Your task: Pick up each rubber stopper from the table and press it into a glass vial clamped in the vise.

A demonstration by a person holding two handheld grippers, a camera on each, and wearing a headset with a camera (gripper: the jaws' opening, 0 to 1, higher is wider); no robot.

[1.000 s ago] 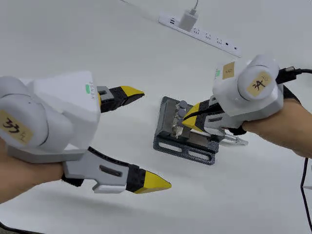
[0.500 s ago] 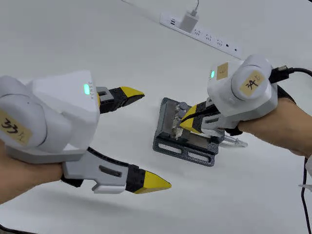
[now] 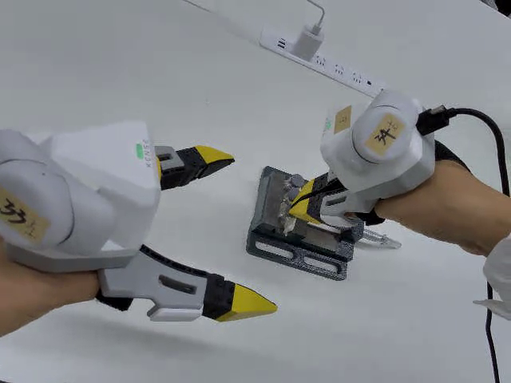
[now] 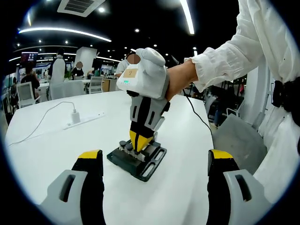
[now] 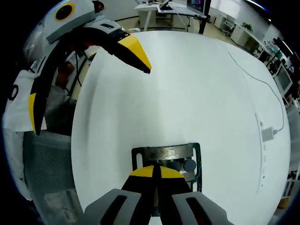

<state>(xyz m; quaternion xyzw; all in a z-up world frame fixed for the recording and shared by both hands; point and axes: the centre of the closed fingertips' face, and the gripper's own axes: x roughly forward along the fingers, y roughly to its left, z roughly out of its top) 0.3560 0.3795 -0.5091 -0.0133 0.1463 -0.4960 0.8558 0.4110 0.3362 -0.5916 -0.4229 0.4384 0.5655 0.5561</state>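
A dark vise (image 3: pixel 297 243) sits on the white table and holds small glass vials, at least one capped with a grey stopper (image 3: pixel 296 181). My right gripper (image 3: pixel 299 210) is shut, its yellow tips pressed down on the vials at the vise's middle. Whether a stopper lies under the tips is hidden. In the right gripper view the shut gripper (image 5: pixel 157 171) covers the near vials, with grey stoppers (image 5: pixel 188 165) beside it in the vise (image 5: pixel 164 152). My left gripper (image 3: pixel 254 232) is wide open and holds nothing, left of the vise. The left gripper view has the vise (image 4: pixel 138 162) ahead, with the right gripper (image 4: pixel 140 140) on it.
A white power strip (image 3: pixel 321 53) with a plugged charger lies at the table's far edge. A black cable (image 3: pixel 493 152) trails from the right gripper along the right side. People and furniture stand in the room beyond the table.
The right gripper has shifted a little left and lower onto the vials in the vise. The left gripper has stayed put and open.
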